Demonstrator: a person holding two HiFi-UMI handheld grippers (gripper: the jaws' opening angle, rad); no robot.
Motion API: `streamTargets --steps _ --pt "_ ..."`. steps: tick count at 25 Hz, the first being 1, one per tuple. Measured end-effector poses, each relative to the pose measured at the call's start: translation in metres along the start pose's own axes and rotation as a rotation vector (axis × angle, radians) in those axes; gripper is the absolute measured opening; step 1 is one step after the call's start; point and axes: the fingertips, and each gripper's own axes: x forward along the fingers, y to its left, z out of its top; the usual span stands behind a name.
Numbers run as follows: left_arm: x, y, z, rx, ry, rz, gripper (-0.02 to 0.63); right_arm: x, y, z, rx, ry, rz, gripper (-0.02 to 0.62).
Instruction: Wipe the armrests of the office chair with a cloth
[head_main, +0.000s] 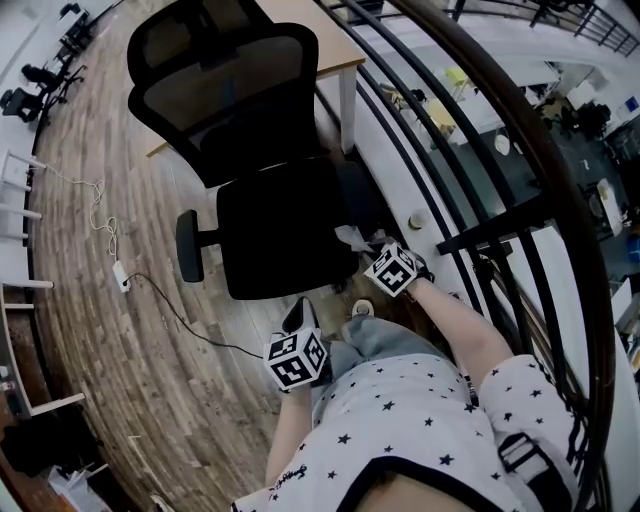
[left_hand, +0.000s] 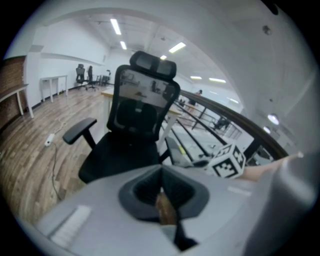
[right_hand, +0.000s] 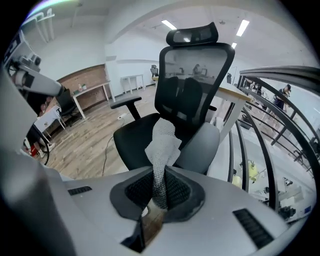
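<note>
A black mesh-backed office chair (head_main: 270, 220) stands in front of me, with one armrest (head_main: 188, 245) out to its left. The other armrest (right_hand: 200, 142) lies just beyond my right gripper (right_hand: 159, 192), which is shut on a white-grey mesh cloth (right_hand: 162, 145). The cloth (head_main: 355, 238) hangs over the seat's right edge, near that armrest. My left gripper (head_main: 300, 318) is held low at the seat's front edge, shut with nothing in it. From the left gripper view, the chair (left_hand: 135, 115) fills the middle and the right gripper's marker cube (left_hand: 227, 161) sits at the right.
A dark curved railing (head_main: 500, 150) runs close along the chair's right side. A wooden desk (head_main: 330, 45) stands behind the chair. A white cable and power strip (head_main: 118, 272) lie on the wood floor to the left. My knees and star-print shirt (head_main: 400, 420) fill the bottom.
</note>
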Motion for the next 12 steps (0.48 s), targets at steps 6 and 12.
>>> streamTargets --steps 6,12 --pt "0.000 0.005 0.012 -0.002 -0.029 -0.001 0.002 -0.029 0.005 0.029 0.090 -0.126 0.005 0.035" --pt "0.005 0.008 0.028 0.007 -0.059 -0.011 0.002 -0.058 0.013 0.045 0.166 -0.193 0.017 0.037"
